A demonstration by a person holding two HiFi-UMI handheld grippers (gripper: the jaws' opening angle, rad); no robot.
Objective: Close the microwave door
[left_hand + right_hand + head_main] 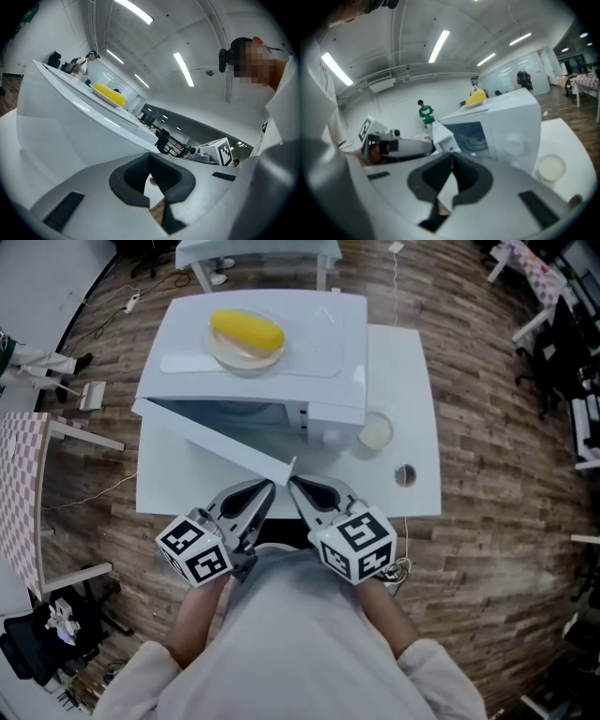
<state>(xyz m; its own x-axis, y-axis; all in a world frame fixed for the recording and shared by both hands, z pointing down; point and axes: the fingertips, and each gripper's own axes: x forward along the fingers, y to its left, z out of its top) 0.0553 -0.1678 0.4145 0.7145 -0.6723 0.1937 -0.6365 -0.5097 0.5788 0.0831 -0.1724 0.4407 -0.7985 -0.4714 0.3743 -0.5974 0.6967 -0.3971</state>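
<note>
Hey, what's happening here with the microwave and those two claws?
A person holds the left claw and right claw, both shut and empty, with their tips by the free edge of the open microwave door. The door is swung out toward the person, not yet closed. A corn cob on a plate sits on top of the microwave.

Corn point(247, 330) on plate point(223, 356) atop microwave point(323, 352) (door point(211, 441) open, in front).

Looks like an open-plan office or lab: wood-plank floor point(487, 549), white surfaces point(262, 251) around, long strip lights point(183, 69) overhead, glass partitions point(506, 75)
</note>
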